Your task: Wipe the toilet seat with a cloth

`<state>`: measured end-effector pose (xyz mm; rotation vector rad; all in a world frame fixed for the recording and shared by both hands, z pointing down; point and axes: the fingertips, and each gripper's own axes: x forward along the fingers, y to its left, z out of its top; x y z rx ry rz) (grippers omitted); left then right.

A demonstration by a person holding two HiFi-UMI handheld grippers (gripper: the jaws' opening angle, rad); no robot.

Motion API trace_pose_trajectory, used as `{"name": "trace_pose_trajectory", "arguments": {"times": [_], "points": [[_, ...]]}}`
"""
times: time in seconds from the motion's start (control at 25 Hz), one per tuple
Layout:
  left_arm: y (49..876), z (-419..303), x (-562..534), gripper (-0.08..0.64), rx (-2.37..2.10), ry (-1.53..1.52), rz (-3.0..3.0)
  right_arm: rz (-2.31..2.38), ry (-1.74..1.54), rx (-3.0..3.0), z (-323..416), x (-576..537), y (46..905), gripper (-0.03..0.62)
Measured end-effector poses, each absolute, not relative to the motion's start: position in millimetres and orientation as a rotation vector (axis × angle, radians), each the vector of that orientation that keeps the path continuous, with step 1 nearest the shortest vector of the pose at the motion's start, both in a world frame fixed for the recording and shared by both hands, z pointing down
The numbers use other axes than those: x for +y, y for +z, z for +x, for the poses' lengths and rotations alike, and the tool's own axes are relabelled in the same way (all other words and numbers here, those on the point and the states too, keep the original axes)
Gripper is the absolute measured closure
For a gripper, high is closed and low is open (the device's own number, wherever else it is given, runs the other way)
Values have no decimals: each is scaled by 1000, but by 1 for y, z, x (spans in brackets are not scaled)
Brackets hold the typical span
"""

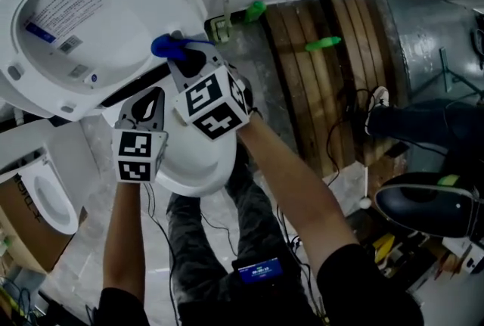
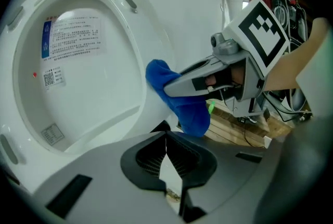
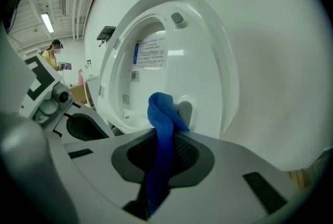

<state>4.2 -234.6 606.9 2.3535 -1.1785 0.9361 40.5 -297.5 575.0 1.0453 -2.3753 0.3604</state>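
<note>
The white toilet seat (image 1: 113, 22) stands raised against the lid, its underside with bumpers and printed labels facing me. My right gripper (image 1: 181, 58) is shut on a blue cloth (image 1: 169, 46), whose bunched end lies at the raised seat's lower right edge. From the left gripper view the cloth (image 2: 179, 101) hangs from the right gripper (image 2: 171, 85) beside the seat (image 2: 135, 36). In the right gripper view the cloth (image 3: 161, 129) runs up between the jaws of the right gripper (image 3: 165, 137) in front of the seat (image 3: 208, 51). My left gripper (image 1: 151, 99) (image 2: 167, 140) hovers lower left, shut and empty.
The toilet bowl (image 1: 193, 166) sits under both grippers. A second toilet part (image 1: 49, 196) rests in a cardboard box at lower left. A wooden pallet (image 1: 318, 75) with green items (image 1: 324, 43) and cables lies to the right. A person (image 3: 52, 51) stands far off.
</note>
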Motion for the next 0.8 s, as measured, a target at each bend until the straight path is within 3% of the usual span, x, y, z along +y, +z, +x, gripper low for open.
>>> {"name": "trace_pose_trajectory", "arguments": {"times": [0.8], "points": [[496, -20, -273, 548, -1275, 882, 2406, 1216, 326, -2434, 37, -354, 443, 540]]}}
